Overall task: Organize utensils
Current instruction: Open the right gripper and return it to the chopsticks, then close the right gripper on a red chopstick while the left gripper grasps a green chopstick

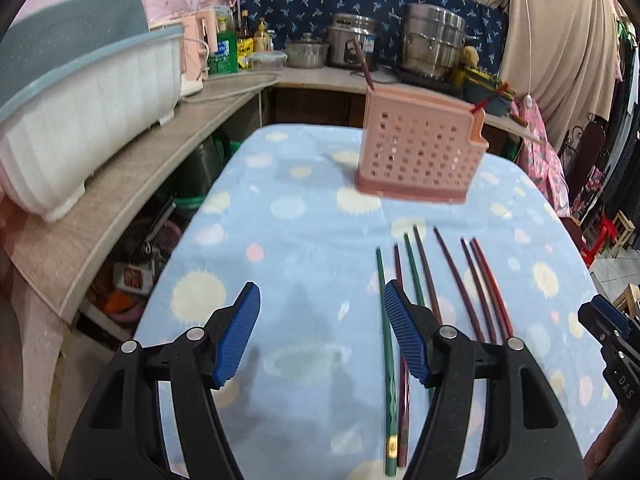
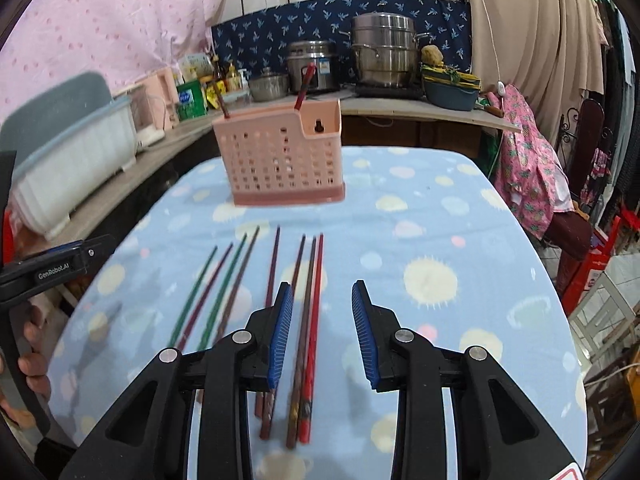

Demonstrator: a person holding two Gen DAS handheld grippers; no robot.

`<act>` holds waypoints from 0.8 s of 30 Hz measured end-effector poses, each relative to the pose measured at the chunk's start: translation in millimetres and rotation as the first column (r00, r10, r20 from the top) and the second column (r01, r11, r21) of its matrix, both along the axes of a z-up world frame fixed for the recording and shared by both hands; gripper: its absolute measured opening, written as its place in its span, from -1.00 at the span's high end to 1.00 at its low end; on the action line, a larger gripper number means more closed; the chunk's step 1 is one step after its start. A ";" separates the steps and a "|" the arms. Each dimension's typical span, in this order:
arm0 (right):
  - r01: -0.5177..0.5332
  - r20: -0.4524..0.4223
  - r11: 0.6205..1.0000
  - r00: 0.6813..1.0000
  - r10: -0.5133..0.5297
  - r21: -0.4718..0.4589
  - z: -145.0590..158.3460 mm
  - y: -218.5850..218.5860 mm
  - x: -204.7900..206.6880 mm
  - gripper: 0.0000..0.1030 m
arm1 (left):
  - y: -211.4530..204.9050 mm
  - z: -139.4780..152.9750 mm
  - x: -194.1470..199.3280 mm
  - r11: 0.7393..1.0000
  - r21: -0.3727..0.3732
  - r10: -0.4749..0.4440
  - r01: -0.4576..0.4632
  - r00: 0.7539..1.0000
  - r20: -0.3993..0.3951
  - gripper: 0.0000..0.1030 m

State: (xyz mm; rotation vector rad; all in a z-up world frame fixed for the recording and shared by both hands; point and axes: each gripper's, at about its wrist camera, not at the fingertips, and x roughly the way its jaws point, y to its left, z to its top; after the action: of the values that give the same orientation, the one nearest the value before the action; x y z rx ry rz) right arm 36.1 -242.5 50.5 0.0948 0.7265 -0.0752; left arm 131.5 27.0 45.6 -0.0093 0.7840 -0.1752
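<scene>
We hold both grippers spread wide and empty, low over the chopsticks (image 2: pixel 280 320) lying in a row near the tabletop's (image 2: pixel 460 220) near edge. The left gripper (image 1: pixel 320 336) and right gripper (image 2: pixel 322 332) each straddle one end. The holder (image 2: pixel 280 156) stands toward the far edge, two sticks already inside.

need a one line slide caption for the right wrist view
Open right gripper hovers over chopsticks laid in a row on the dotted blue cloth, pink holder behind.
</scene>
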 end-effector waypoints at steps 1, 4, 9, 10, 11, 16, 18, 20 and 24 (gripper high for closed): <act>0.002 -0.011 1.000 1.000 -0.002 -0.005 -5.5 1.2 -4.4 0.41 | 0.6 -5.4 -4.1 1.000 -0.003 -0.003 0.003 1.000 -0.013 -0.19; 0.007 -0.051 1.000 0.999 -0.006 0.022 -22.2 0.4 -13.8 0.41 | -0.2 -18.6 -17.1 1.000 0.003 -0.004 0.004 0.999 -0.039 -0.19; 0.011 -0.110 0.999 0.994 -0.006 0.040 -47.8 2.1 -21.4 0.41 | -2.8 -33.0 -34.4 1.000 0.026 -0.014 0.015 0.998 -0.056 -0.19; 0.007 -0.116 0.999 0.993 -0.003 0.038 -50.7 2.8 -21.5 0.41 | -3.1 -35.5 -36.4 1.000 0.025 -0.016 0.017 0.998 -0.064 -0.19; 0.006 -0.120 0.999 0.993 -0.002 0.036 -54.0 4.3 -21.9 0.41 | -3.6 -38.0 -38.2 1.000 0.023 -0.018 0.020 0.997 -0.074 -0.19; 0.002 -0.141 0.999 0.990 0.006 0.053 -65.8 7.7 -21.5 0.46 | -6.2 -46.4 -44.4 0.999 0.019 -0.026 0.028 0.995 -0.099 -0.19; -0.004 -0.149 0.999 0.989 0.012 0.052 -69.0 9.7 -21.3 0.51 | -6.5 -48.4 -46.8 0.999 0.018 -0.028 0.030 0.994 -0.106 -0.19; -0.009 -0.158 0.998 0.987 0.018 0.056 -72.3 11.2 -20.7 0.62 | -6.4 -49.7 -47.6 0.999 0.017 -0.028 0.030 0.993 -0.112 -0.19; -0.008 -0.160 0.998 0.987 0.019 0.064 -74.3 11.0 -20.3 0.68 | -5.1 -52.1 -47.8 1.000 0.011 -0.023 0.025 0.992 -0.122 -0.19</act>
State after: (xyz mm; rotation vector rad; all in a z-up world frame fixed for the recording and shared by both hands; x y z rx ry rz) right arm 15.7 -231.5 -23.7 0.1456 0.8909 -0.0470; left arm 83.7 21.9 -6.6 0.0011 0.9073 -0.1940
